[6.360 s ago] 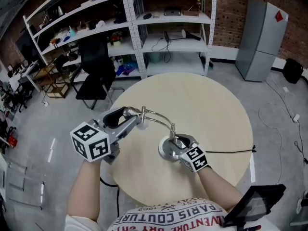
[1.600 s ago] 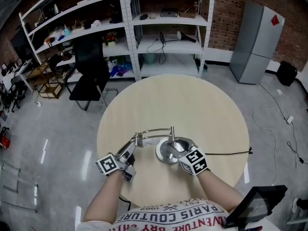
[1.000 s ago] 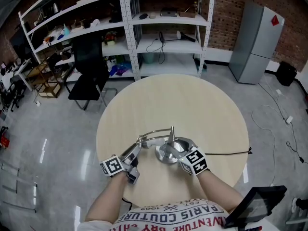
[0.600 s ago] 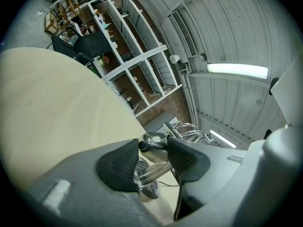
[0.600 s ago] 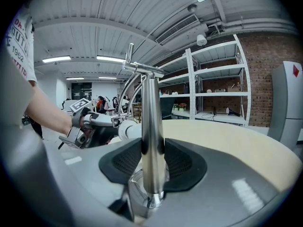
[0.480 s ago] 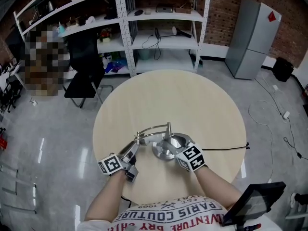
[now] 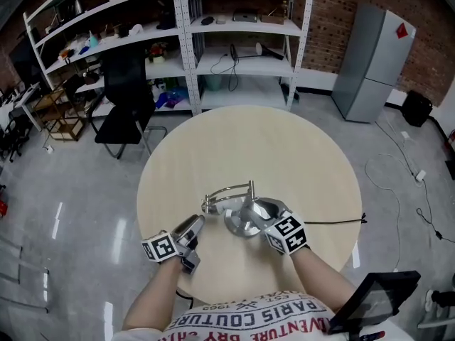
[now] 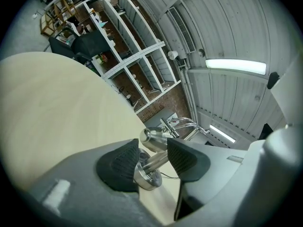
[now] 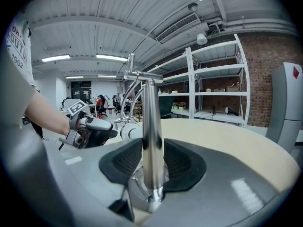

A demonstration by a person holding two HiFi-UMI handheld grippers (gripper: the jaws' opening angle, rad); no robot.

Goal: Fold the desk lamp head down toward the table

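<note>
The chrome desk lamp stands near the table's front edge. Its round base [image 7: 239,226] carries an upright post [image 9: 152,136], and the curved arm [image 7: 227,188] bends over to the left. The lamp head [image 7: 215,203] hangs low, close above the table beside the base. My right gripper [image 7: 255,212] is shut on the post just above the base, one pad on each side [image 9: 152,167]. My left gripper [image 7: 197,223] is open and level, a little short of the lamp head [image 8: 153,138], with nothing pressed between its pads [image 8: 118,164].
The round beige table [image 7: 284,155] ends just behind both hands. A black cable [image 7: 330,223] runs from the base to the right edge. A black chair [image 7: 126,112], white shelves [image 7: 242,55] and a grey fridge [image 7: 370,62] stand beyond. A tablet [image 7: 370,300] is at bottom right.
The lamp head has come down from high on the left to low beside the base. My left gripper, which held it, has let go and drawn slightly back. The right gripper stays put.
</note>
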